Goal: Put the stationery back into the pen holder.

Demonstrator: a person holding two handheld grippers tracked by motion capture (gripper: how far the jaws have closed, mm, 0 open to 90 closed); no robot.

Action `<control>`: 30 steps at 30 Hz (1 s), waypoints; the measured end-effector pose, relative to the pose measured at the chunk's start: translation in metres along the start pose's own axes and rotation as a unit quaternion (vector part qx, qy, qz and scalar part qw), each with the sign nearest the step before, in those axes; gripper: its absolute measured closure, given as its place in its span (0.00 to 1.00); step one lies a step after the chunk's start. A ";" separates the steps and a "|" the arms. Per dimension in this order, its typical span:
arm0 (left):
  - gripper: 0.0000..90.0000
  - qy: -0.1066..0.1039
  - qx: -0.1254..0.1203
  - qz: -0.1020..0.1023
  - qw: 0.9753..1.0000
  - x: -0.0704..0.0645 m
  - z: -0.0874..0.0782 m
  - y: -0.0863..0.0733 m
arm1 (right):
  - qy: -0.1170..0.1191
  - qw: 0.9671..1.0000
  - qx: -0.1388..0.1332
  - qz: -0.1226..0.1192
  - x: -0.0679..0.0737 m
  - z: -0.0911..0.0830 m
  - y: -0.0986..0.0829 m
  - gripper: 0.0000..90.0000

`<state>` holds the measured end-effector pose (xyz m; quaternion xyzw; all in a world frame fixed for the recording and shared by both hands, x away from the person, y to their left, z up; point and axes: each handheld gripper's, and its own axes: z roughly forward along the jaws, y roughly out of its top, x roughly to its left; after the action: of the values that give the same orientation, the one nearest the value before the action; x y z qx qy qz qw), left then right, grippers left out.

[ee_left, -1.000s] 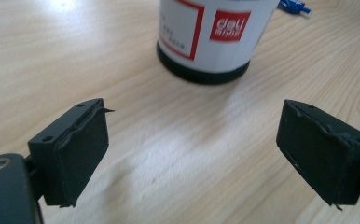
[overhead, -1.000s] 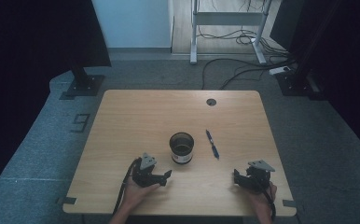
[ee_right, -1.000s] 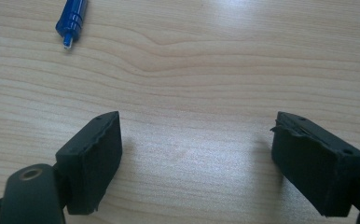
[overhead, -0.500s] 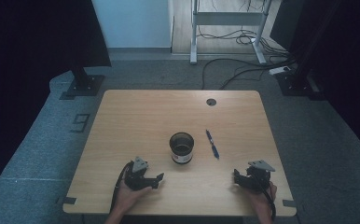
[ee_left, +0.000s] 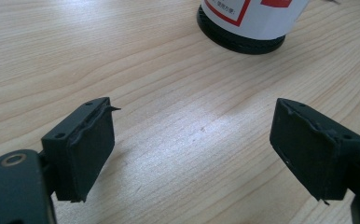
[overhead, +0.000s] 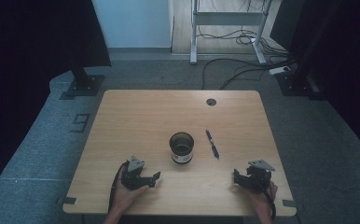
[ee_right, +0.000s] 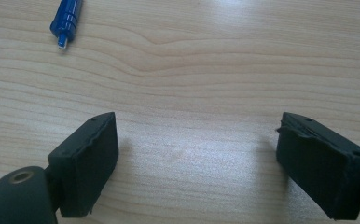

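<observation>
A: Two grippers, both with jaws spread wide, nothing between them. Left gripper and right gripper sit low at the near edge of the light wooden table.

B: Where are the objects?

A: Black cylindrical cup with a white-and-red label stands upright mid-table, mouth up. Blue pen lies flat just to the cup's right, apart from it.

B: Which hand is closer to what?

A: Left gripper is nearer the cup; in the left gripper view the cup's base is ahead and toward the right jaw. Right gripper is nearer the pen; in the right gripper view the pen's tip end shows ahead and off to the left, outside the jaw gap.

B: Pen axis?

A: In the high view it runs roughly away from the person, near end angled slightly right. My read: the right gripper needs to go forward and shift left to straddle the barrel across its long axis. The cup is likely the drop target, so the left gripper may steady it.
</observation>
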<state>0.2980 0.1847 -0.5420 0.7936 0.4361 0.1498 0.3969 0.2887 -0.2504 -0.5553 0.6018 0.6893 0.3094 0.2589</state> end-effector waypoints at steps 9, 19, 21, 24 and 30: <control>0.16 -0.005 0.005 -0.002 1.000 -0.002 0.001 0.000 | 0.019 0.999 -0.025 -0.013 0.007 -0.009 0.008 0.20; 0.16 -0.008 0.000 -0.007 1.000 -0.001 -0.002 0.000 | 0.058 0.997 -0.051 -0.022 0.021 -0.008 0.029 0.28; 0.16 -0.008 0.000 -0.007 1.000 -0.001 -0.003 0.000 | 0.061 0.996 -0.053 -0.023 0.023 -0.007 0.032 0.29; 0.16 -0.009 -0.002 -0.009 1.000 0.000 -0.004 0.000 | 0.057 0.996 -0.058 -0.035 0.031 -0.002 0.040 0.31; 0.16 -0.010 -0.003 -0.011 1.000 0.003 -0.006 0.001 | 0.053 0.996 -0.054 -0.043 0.045 0.012 0.061 0.33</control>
<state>0.2971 0.1895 -0.5379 0.7892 0.4405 0.1390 0.4047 0.3322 -0.1997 -0.5177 0.5396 0.7094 0.3660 0.2674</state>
